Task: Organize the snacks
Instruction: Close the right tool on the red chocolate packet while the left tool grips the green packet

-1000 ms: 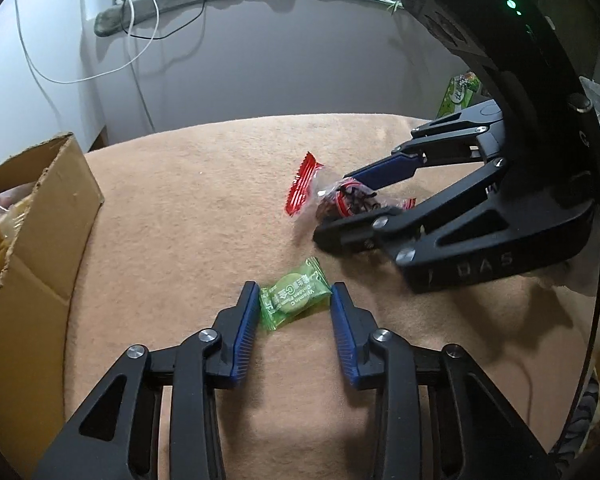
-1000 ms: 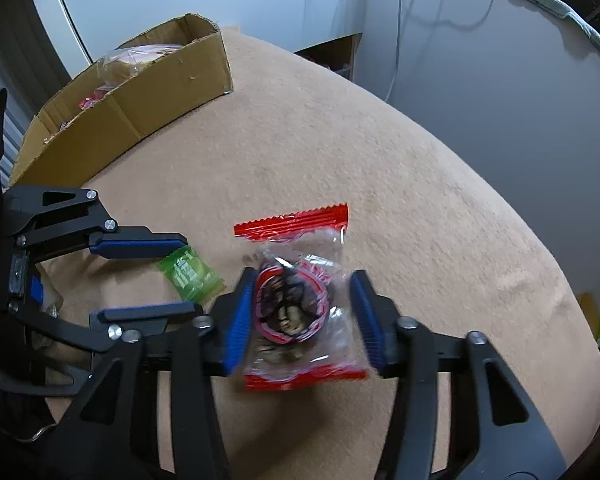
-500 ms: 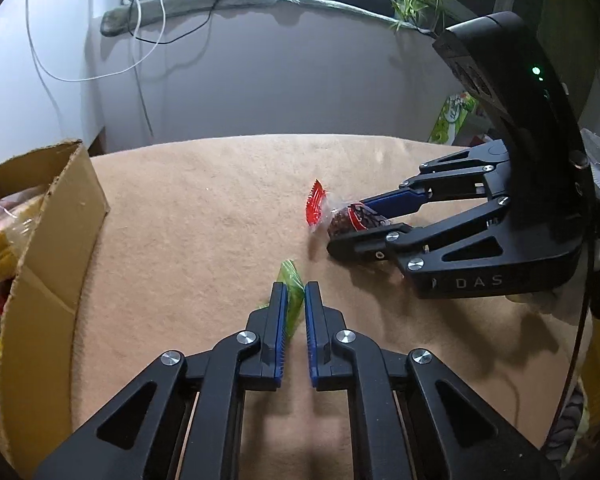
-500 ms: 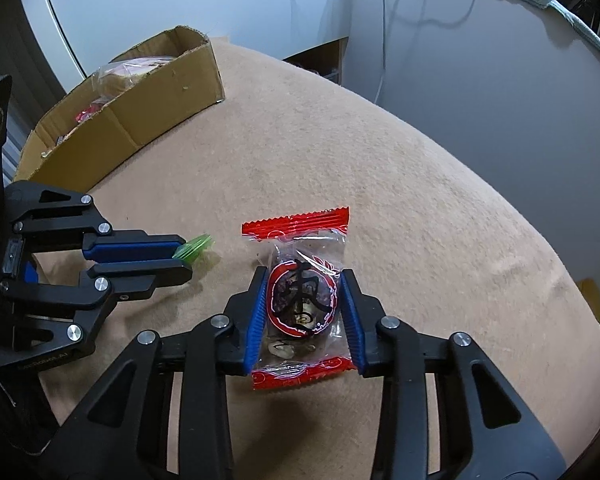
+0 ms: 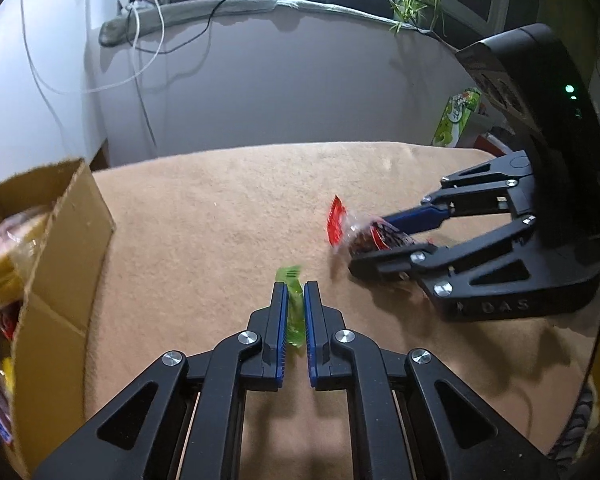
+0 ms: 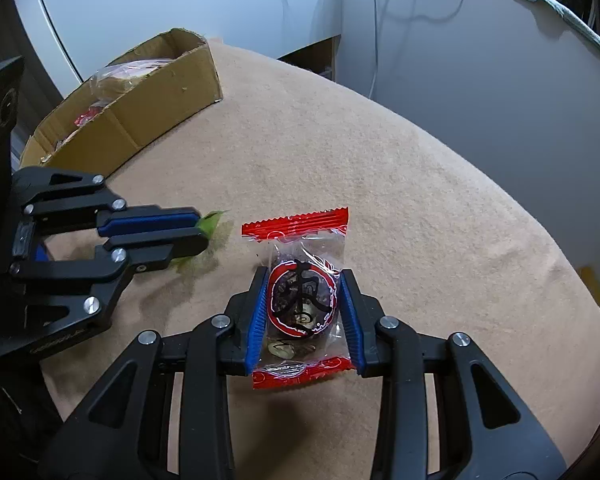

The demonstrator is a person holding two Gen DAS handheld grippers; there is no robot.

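Observation:
My left gripper [image 5: 295, 289] is shut on a small green snack packet [image 5: 294, 308], squeezed upright between the blue pads just above the tan cloth. From the right wrist view the same gripper [image 6: 198, 226] shows at the left with the green packet [image 6: 212, 220] poking out. My right gripper [image 6: 305, 276] is shut on a clear packet with red ends [image 6: 300, 300], its pads pressing both sides. In the left wrist view that right gripper [image 5: 364, 248] comes in from the right, holding the red packet [image 5: 360, 232].
An open cardboard box [image 5: 56, 248] with several snacks in it stands at the left edge of the tan-covered table [image 5: 220, 208], seen too as the box [image 6: 140, 108] at the back left. A wall with cables rises behind. A green carton [image 5: 456, 120] stands beyond the table.
Both grippers went from open around their packets to shut on them. The green packet was pinched upright, and both packets now sit slightly above the cloth.

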